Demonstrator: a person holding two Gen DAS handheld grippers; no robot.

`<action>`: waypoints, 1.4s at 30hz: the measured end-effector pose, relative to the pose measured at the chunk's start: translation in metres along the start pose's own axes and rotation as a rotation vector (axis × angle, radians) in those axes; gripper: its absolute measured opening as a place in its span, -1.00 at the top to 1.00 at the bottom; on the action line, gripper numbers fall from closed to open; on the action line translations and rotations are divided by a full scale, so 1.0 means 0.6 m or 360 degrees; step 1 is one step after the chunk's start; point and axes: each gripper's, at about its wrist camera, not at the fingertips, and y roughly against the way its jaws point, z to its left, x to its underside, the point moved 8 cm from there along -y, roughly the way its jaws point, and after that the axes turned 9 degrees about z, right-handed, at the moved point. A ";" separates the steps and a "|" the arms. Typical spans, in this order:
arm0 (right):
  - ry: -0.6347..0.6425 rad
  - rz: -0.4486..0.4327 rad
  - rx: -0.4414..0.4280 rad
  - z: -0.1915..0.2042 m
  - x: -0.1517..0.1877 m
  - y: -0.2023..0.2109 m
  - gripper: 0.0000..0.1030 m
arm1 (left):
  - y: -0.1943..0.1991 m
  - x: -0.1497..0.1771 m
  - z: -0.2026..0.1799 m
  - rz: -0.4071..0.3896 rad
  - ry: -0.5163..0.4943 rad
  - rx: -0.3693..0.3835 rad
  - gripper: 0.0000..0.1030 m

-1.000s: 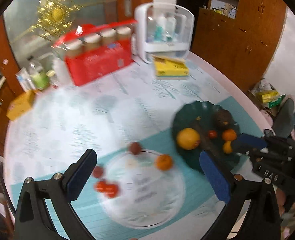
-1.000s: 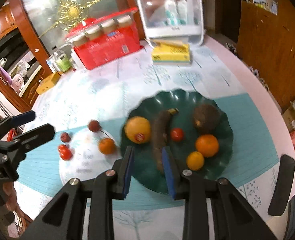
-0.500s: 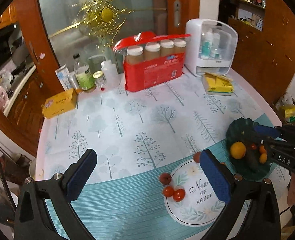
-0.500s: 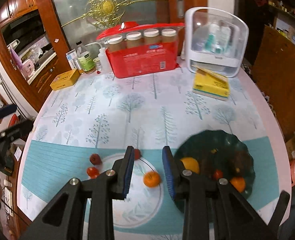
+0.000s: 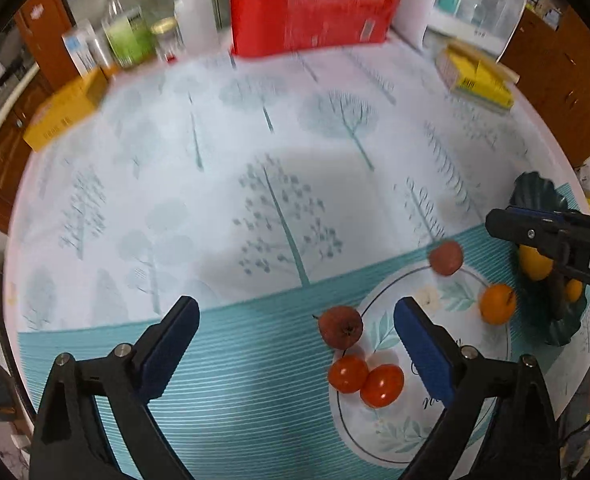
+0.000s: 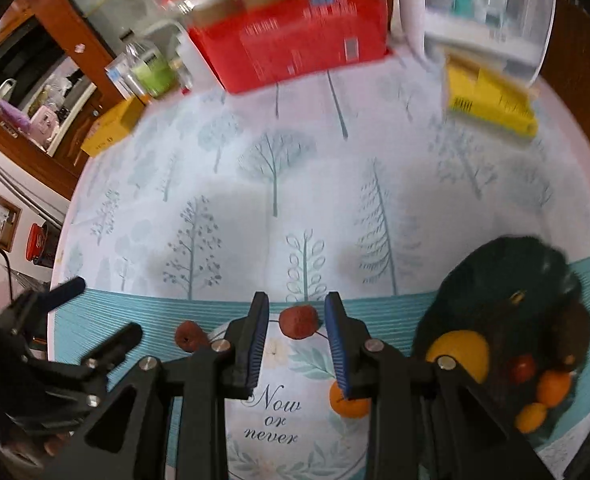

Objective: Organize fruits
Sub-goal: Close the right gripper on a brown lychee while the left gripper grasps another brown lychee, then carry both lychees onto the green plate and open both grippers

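A white round plate (image 5: 447, 432) with leaf print lies at the table's front; it also shows in the right wrist view (image 6: 291, 440). On or by it are two red tomatoes (image 5: 365, 378), a dark red fruit (image 5: 341, 327) at its left rim, another dark red fruit (image 5: 446, 258) (image 6: 298, 321) at its far rim, and an orange (image 5: 497, 304) (image 6: 347, 402). A dark green plate (image 6: 495, 276) at the right holds several fruits. My left gripper (image 5: 295, 348) is open and empty, low over the tomatoes. My right gripper (image 6: 295, 334) is open, its fingers either side of the far dark red fruit.
A red box (image 5: 311, 4) of jars, a white plastic case (image 6: 479, 12), a yellow pack (image 6: 489, 100), a yellow carton (image 5: 61, 114) and bottles (image 5: 129, 36) stand along the table's far side. The tree-print tablecloth (image 5: 279, 152) covers the middle.
Both grippers have dropped down and moved in close to the white plate. The right gripper's fingers have opened wider and now flank the far dark red fruit.
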 end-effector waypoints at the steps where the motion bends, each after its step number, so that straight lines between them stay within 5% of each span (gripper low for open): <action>1: -0.0007 0.0023 -0.0011 -0.001 0.002 -0.015 0.43 | -0.012 0.002 -0.002 0.0016 0.0007 0.0015 -0.82; 17: 0.0045 0.0172 -0.0029 -0.002 0.011 -0.106 0.43 | -0.092 0.017 -0.024 0.0146 0.0034 0.0106 -0.08; 42: -0.0009 0.0132 -0.0139 -0.009 0.032 -0.112 0.40 | -0.086 0.021 -0.041 0.0120 0.0046 0.0114 0.44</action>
